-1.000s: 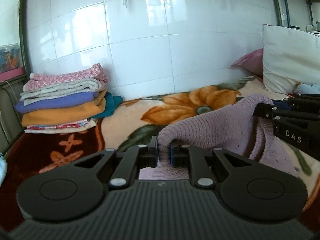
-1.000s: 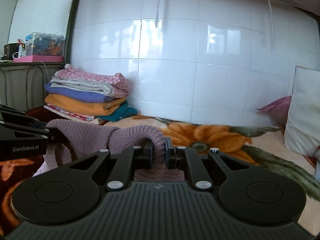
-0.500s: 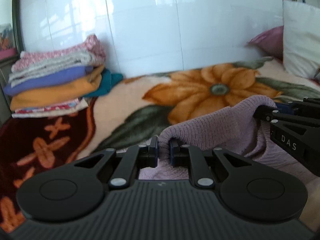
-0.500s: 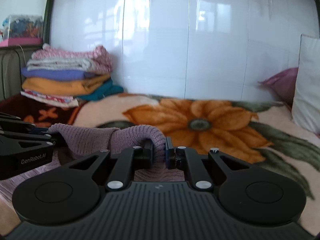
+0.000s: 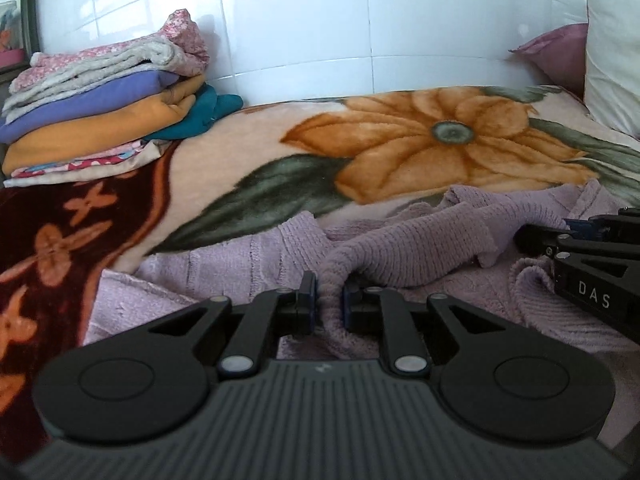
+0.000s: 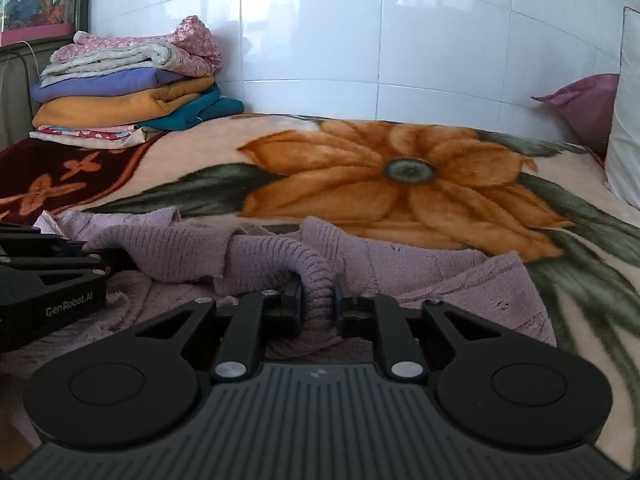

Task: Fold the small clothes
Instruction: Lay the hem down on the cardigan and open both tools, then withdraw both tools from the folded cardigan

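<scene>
Now both grippers' fingers (image 5: pixel 308 296) (image 6: pixel 294 298) pinch the lilac sweater (image 5: pixel 420 248), right just loosening.

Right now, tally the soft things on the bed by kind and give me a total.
Lilac knit garment being folded: 1
Stack of folded clothes by the wall: 1 stack, layers too bunched to count exactly
Pillows: 2, one white, one pink
Floral blanket underneath: 1
Total: 5

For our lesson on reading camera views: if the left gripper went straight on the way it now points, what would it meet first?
The left gripper would first meet the lilac knitted garment already between its jaws, then probably the floral blanket beyond; depth is unclear.
</scene>
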Tool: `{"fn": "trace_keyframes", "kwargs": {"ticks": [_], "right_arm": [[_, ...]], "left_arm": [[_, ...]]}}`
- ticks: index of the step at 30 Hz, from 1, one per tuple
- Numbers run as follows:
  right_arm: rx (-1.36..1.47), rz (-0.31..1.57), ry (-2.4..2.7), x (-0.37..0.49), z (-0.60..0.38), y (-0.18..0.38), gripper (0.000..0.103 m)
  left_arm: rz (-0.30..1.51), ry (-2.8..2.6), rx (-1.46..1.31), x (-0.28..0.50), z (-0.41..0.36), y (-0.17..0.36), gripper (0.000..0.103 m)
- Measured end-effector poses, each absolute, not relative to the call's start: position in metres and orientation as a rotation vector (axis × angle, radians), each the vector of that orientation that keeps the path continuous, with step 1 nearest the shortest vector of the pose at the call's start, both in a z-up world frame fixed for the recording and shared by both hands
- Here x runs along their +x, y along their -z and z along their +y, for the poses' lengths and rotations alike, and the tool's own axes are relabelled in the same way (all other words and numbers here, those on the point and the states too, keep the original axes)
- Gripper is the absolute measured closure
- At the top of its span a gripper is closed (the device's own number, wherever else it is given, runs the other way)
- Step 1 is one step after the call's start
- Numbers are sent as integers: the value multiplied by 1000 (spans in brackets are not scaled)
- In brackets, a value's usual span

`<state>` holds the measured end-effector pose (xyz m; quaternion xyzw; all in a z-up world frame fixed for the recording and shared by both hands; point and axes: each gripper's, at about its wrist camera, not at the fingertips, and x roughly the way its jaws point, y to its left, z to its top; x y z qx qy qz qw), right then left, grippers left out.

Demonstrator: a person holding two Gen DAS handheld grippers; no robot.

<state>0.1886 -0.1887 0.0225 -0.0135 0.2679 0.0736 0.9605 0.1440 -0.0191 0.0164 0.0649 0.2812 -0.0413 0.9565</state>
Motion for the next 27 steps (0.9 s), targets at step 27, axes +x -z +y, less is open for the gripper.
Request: {"fn": "trace_keyframes", "kwargs": {"ticks": [27], "right_arm": [[-52,503,-279,76,-227,-73,44]], "left_arm": [[541,264,183,48,1,-65,54]]}}
